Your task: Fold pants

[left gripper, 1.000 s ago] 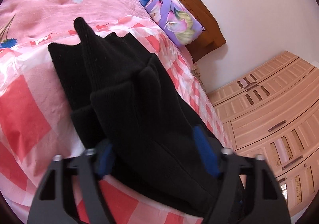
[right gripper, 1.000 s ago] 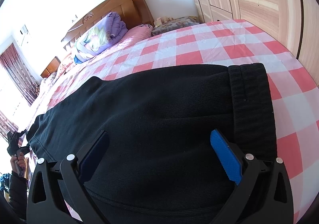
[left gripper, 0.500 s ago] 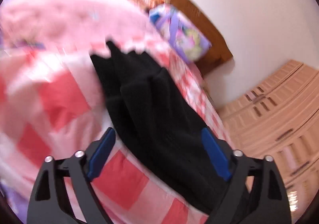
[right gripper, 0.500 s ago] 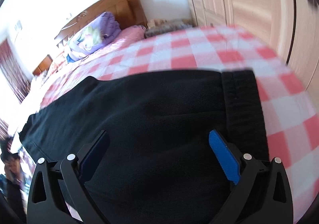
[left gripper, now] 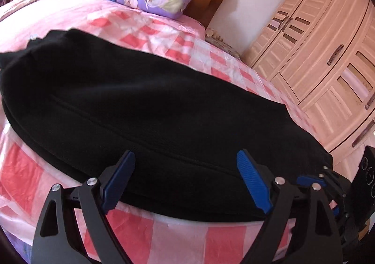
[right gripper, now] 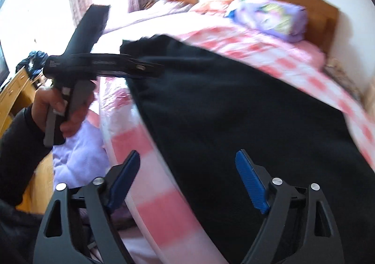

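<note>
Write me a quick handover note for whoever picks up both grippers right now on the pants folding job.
Left gripper: open, holding nothing, jaws over the near edge of the pants.
Right gripper: jaws closing, nothing pinched; the pants' edge lies under the gap.
Pants: black, lying as a long flat band on the checked bedspread, along the bed's near edge.
Done: they look folded lengthwise, legs stacked.
Left: probably folding the band across its length, then smoothing it.

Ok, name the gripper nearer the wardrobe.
Right. The right gripper, jaws closing with black pants between them, is near their wardrobe end; the left gripper is farther along.
</note>
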Motion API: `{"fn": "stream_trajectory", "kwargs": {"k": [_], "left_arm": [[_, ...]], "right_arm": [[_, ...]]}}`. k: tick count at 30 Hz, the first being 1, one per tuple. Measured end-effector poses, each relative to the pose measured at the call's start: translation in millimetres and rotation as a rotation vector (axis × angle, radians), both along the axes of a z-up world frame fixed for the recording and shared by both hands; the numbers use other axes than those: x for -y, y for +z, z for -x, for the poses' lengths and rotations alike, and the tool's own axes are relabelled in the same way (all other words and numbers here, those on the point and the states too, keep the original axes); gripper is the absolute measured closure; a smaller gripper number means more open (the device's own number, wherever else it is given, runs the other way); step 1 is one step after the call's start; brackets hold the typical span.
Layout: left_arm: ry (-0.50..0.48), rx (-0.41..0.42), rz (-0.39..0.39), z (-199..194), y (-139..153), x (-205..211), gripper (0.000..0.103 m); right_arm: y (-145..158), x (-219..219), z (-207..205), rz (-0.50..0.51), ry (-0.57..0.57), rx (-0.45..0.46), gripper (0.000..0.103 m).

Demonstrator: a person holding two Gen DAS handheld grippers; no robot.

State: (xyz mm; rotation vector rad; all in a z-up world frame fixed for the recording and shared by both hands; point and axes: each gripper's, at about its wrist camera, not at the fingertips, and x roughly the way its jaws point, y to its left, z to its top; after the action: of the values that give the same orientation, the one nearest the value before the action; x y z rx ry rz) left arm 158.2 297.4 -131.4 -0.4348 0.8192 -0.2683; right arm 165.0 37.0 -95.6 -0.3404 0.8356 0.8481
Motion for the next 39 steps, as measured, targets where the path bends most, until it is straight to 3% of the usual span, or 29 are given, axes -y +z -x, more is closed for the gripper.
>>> {"fn": "stream_trajectory", "kwargs": {"k": [3, 6, 10, 13, 17, 19, 20, 25, 27, 30, 32, 33, 35, 38, 39], "left_arm": [[-0.02, -0.027, 0.01, 4, -7, -4, 0.015], [-0.06, -0.044, -0.017, 11, -15, -3, 0.017], [-0.045, -0.046, 0.001, 19, -5, -5, 0.019], [-0.074, 0.039, 0.045, 28, 17, 1, 0.017], [-0.041, 0.051, -0.106, 6, 22, 16, 0.015], [-0.043, 0.02, -0.097, -15, 11, 15, 0.015], [-0.038, -0.037, -0.114, -25, -1, 14, 0.015], [-0.1, -0.109, -0.231, -19, -5, 24, 0.015], [-0.113, -0.162, -0.216, -17, 1, 21, 0.015], [-0.066, -0.076, -0.153, -27, 30, 4, 0.012], [0.015, -0.041, -0.172, -58, 42, -8, 0.006], [0.01, -0.045, -0.15, -76, 43, -10, 0.006], [0.014, -0.094, -0.124, -118, 31, -13, 0.006], [0.021, -0.221, -0.182, -149, -2, -4, 0.006], [0.022, -0.223, -0.233, -147, -15, 2, 0.006]], "right_arm": [[-20, -24, -7, 0.063, 0.047, -0.089, 0.023], [-22, -21, 5, 0.086, 0.073, -0.054, 0.022], [-13, -8, 6, 0.04, 0.067, -0.101, 0.023], [-1, -13, 9, -0.045, 0.109, -0.094, 0.023], [-1, -50, -1, -0.117, 0.148, -0.154, 0.023], [-11, -65, -6, -0.083, 0.158, -0.203, 0.023], [-20, -70, -7, -0.044, 0.147, -0.248, 0.023], [-10, -41, 6, -0.107, 0.158, -0.263, 0.023], [5, -22, 5, -0.175, 0.146, -0.25, 0.023], [28, 18, -18, -0.266, -0.002, -0.163, 0.015], [34, 47, -44, -0.292, -0.177, -0.131, 0.013], [33, 59, -55, -0.283, -0.244, -0.135, 0.013], [31, 88, -73, -0.264, -0.376, -0.152, 0.013], [35, 135, -77, -0.287, -0.485, -0.151, 0.013], [38, 149, -75, -0.282, -0.512, -0.133, 0.013]]}}
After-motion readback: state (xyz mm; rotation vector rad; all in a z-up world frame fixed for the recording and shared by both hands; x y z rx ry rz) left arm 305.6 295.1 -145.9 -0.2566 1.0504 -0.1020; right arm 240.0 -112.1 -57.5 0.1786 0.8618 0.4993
